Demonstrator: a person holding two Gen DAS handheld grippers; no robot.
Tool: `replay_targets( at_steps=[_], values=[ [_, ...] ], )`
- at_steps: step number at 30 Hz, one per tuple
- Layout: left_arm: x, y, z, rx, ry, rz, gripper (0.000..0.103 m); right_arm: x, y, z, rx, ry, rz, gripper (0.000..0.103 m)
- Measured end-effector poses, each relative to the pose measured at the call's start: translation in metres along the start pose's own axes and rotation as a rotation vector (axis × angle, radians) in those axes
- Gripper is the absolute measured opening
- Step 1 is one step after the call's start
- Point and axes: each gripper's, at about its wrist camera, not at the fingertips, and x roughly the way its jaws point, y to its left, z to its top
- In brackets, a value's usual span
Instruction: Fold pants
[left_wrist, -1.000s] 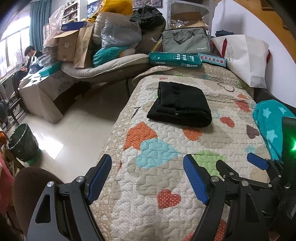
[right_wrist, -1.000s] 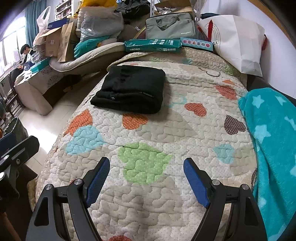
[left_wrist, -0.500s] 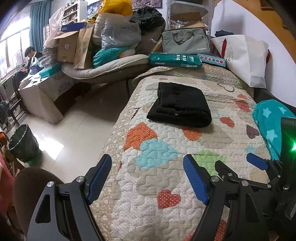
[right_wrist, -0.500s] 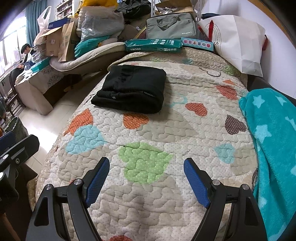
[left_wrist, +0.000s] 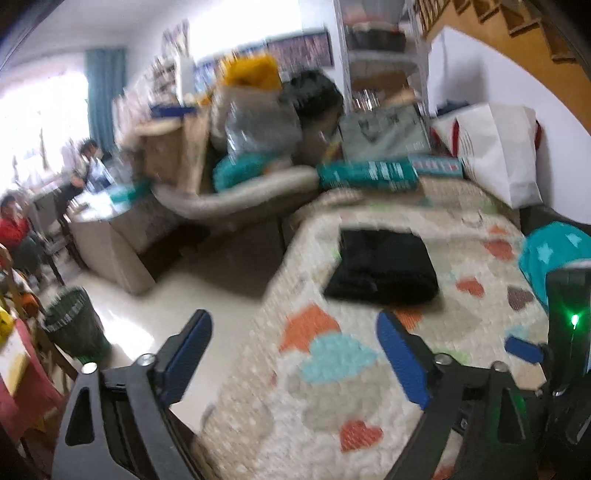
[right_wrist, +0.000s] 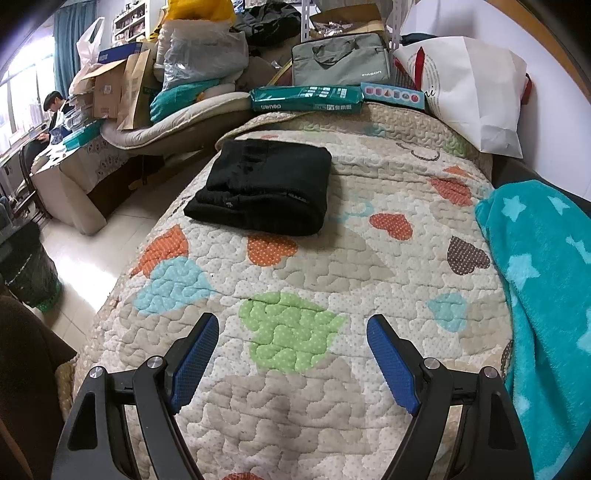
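The black pants (right_wrist: 262, 190) lie folded into a compact rectangle on the heart-patterned quilt (right_wrist: 332, 280), toward the bed's far left side. They also show in the blurred left wrist view (left_wrist: 382, 269). My right gripper (right_wrist: 291, 358) is open and empty, low over the quilt's near part, well short of the pants. My left gripper (left_wrist: 295, 354) is open and empty, over the bed's left edge, also apart from the pants. The right gripper's body (left_wrist: 569, 332) with a green light shows at the right of the left wrist view.
A teal star blanket (right_wrist: 539, 280) lies along the bed's right side. A white bag (right_wrist: 476, 92), a grey case (right_wrist: 340, 66) and teal boxes (right_wrist: 306, 99) stand at the bed's far end. A bin (left_wrist: 74, 328) and cluttered furniture are on the floor at left.
My left gripper has tilted up and swung left, so its view is blurred and shows more of the room. My right gripper has barely moved. The pants lie unchanged.
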Motion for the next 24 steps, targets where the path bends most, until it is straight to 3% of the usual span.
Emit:
replay_targets(
  at_steps=[2,4,7,9,13,24],
  values=[
    [-0.012,0.001,0.004,0.001,-0.100,0.054,0.102,-0.004,0.000,0.001,-0.002,-0.018,-0.002,0.087],
    [-0.018,0.005,0.009,-0.011,-0.129,0.017,0.103,-0.008,0.000,0.003,-0.004,-0.041,0.000,0.087],
    [-0.009,0.008,0.019,-0.012,-0.043,-0.071,0.103,-0.012,0.001,0.006,-0.012,-0.061,-0.006,0.087],
    [-0.001,0.009,0.022,-0.020,0.019,-0.059,0.103,-0.013,0.001,0.006,-0.013,-0.064,-0.006,0.087],
    [0.004,0.004,0.019,0.014,0.053,-0.066,0.103,-0.013,0.001,0.007,-0.006,-0.064,-0.004,0.087],
    [0.043,-0.006,-0.003,-0.007,0.289,-0.216,0.103,-0.017,-0.005,0.010,0.008,-0.084,-0.050,0.087]
  ],
)
